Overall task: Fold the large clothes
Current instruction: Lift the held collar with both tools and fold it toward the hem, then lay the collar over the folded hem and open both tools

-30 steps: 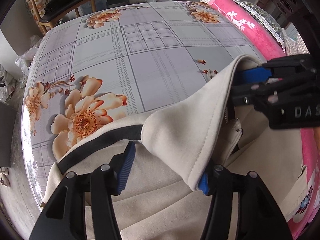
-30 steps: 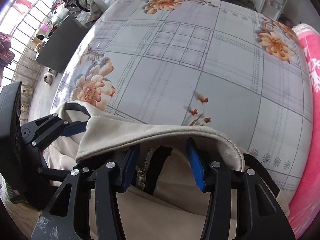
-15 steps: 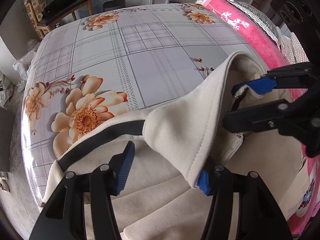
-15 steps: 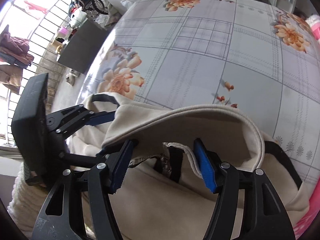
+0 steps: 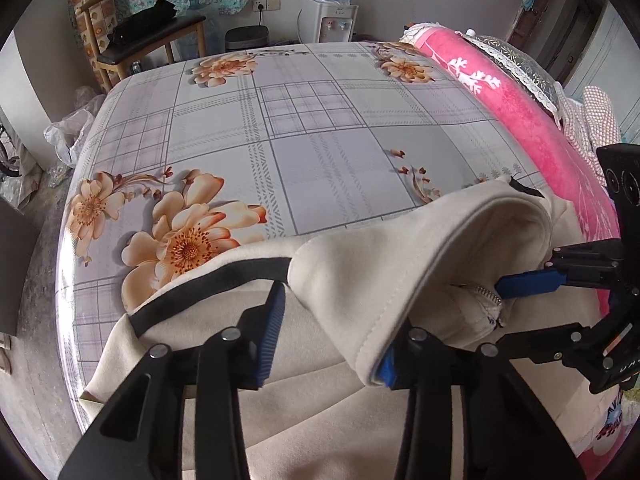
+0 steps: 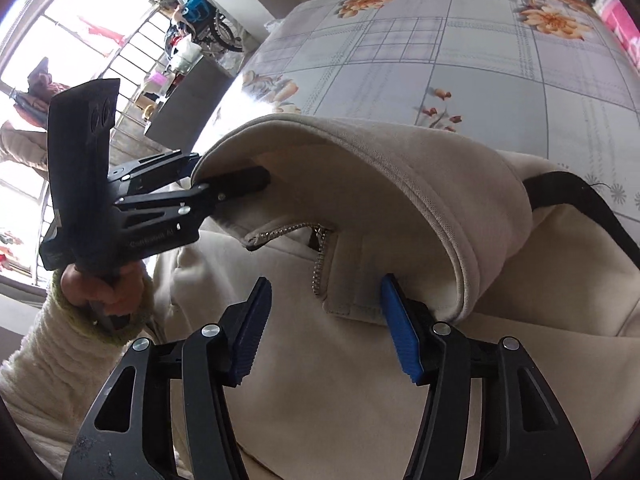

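Note:
A cream hooded jacket (image 5: 360, 280) with black trim (image 5: 208, 288) and a zipper (image 6: 320, 256) lies on a table covered with a floral cloth (image 5: 320, 128). Its hood (image 6: 384, 160) arches over both grippers. My left gripper (image 5: 330, 344) has its jaws wide apart, and the hood's hem drapes over its right finger (image 5: 386, 368). My right gripper (image 6: 328, 320) is open too, with the hood edge resting on its right finger (image 6: 400, 332), above the collar. Each gripper shows in the other's view, the left one (image 6: 224, 184) reaching under the hood.
A pink blanket (image 5: 520, 112) runs along the table's right side. A wooden chair (image 5: 140, 36), a water dispenser (image 5: 334, 12) and a bin (image 5: 246, 36) stand beyond the far edge. A barred window (image 6: 100, 40) is at left.
Both grippers have pulled back and down, and the views have tilted up. The hood has drooped lower over the collar. The right gripper sits lower and farther right in the left view.

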A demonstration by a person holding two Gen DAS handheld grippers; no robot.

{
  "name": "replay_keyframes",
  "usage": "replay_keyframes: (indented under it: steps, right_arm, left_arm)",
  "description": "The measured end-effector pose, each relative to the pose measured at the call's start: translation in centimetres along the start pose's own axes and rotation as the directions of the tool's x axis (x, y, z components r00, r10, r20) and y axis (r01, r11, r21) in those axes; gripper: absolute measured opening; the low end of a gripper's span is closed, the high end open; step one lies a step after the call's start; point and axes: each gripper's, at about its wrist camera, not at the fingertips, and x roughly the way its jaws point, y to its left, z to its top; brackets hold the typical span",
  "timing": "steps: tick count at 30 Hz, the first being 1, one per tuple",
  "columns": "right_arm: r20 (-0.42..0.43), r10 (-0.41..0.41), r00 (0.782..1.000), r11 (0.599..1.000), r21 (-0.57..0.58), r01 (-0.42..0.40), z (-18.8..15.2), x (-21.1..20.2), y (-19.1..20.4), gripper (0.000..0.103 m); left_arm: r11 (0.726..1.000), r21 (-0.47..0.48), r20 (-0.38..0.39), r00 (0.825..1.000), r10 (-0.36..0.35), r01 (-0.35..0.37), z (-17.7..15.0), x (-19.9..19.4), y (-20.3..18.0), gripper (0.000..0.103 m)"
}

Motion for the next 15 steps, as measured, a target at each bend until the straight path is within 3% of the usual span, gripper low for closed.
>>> replay_keyframes:
  steps: [3, 5, 8, 10, 12, 15]
  right_arm:
    - [0.043, -0.039, 0.998, 0.998, -0.045, 0.041, -0.2, -1.8, 0.6, 0.053]
    - [0.12, -0.04, 0.992, 0.996, -0.079, 0.049, 0.6, -3.8, 1.2, 0.051]
    - [0.285, -0.016, 0.958, 0.998, -0.056, 0.033, 2.6, -8.1, 0.9, 0.049]
    - [0.345, -0.021, 0.938, 1.0, 0.002, 0.022, 4.2, -9.9, -0.5, 0.043]
    - [0.34, -0.023, 0.94, 0.997, 0.071, -0.001, 6.3, -9.5, -2.3, 0.033]
    - [0.244, -0.026, 0.969, 0.989, 0.146, -0.01, 8.1, -5.7, -3.7, 0.021]
  left_arm:
    - [0.996, 0.052, 0.019, 0.997, 0.075, -0.076, -0.5, -0.4, -0.8, 0.019]
    - [0.989, 0.09, 0.02, 0.993, 0.116, -0.117, -0.9, -0.5, -1.4, 0.017]
    - [0.973, 0.154, 0.044, 0.985, 0.169, -0.174, -1.5, -0.9, -2.5, 0.017]
    - [0.963, 0.181, 0.063, 0.98, 0.19, -0.198, -1.9, -1.2, -3.1, 0.016]
    - [0.959, 0.191, 0.073, 0.977, 0.198, -0.209, -2.2, -1.5, -3.4, 0.016]
    - [0.955, 0.207, 0.079, 0.977, 0.2, -0.212, -2.9, -2.1, -3.8, 0.016]
